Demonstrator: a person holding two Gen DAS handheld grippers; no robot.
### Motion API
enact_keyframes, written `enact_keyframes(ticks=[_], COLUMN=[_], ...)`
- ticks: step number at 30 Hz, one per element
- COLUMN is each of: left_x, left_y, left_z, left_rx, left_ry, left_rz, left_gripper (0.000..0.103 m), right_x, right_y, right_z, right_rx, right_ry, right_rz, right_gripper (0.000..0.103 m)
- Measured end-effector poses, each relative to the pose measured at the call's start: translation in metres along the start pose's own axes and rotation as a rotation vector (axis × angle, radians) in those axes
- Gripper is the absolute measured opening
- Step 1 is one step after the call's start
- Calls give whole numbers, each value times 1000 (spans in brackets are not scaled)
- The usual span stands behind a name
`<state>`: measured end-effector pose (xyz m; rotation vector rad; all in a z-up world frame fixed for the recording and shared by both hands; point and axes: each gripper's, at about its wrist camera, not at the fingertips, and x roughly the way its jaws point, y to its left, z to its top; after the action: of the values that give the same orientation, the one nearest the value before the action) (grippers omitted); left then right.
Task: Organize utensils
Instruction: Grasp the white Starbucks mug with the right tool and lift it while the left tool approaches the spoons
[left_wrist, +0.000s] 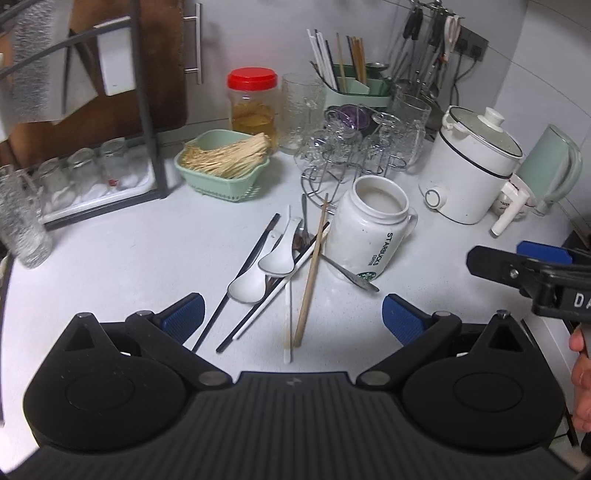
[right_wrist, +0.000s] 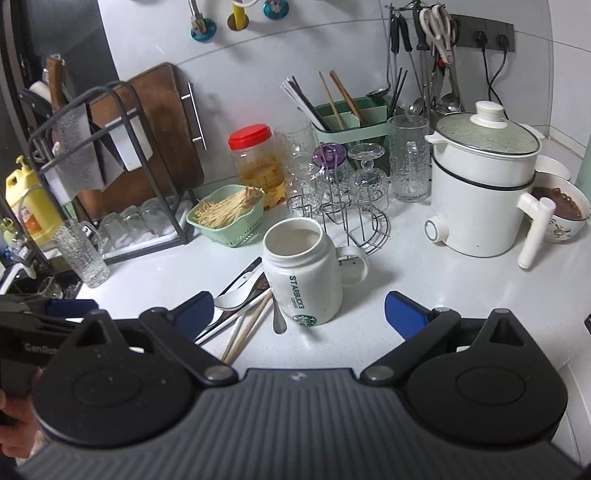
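Observation:
A heap of utensils lies on the white counter (left_wrist: 129, 258): two white ceramic spoons (left_wrist: 275, 260), black chopsticks (left_wrist: 243, 269), a wooden chopstick (left_wrist: 312, 277) and a metal spoon (left_wrist: 351, 275). My left gripper (left_wrist: 293, 317) is open just short of the heap, with nothing between its fingers. A white Starbucks mug (right_wrist: 306, 273) stands upright to the right of the utensils (right_wrist: 240, 306). My right gripper (right_wrist: 299, 312) is open with its tips either side of the mug's base, pads apart from it. A green utensil holder (right_wrist: 351, 122) with chopsticks stands at the back wall.
Behind the heap are a wire rack of glasses (left_wrist: 347, 147), a green basket of sticks (left_wrist: 225, 162), a red-lidded jar (left_wrist: 253, 103) and a white electric pot (right_wrist: 484, 177). A dish rack (right_wrist: 110, 166) and a tall glass (right_wrist: 81, 254) stand at the left.

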<state>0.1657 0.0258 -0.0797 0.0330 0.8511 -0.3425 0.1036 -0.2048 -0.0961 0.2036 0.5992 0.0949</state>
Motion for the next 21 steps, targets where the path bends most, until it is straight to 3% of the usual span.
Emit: enact_keyframes(ticks=[15, 21], left_x=[77, 103], left_y=[42, 50], left_z=[-1, 4], left_rx=[63, 84], left_ry=[55, 96], left_rz=[-146, -157], left_gripper=[91, 87], right_x=[49, 71], right_y=[29, 33], right_z=[6, 8], right_rx=[-35, -25], right_ry=[51, 71], right_rz=[-109, -122], right_gripper=[98, 98])
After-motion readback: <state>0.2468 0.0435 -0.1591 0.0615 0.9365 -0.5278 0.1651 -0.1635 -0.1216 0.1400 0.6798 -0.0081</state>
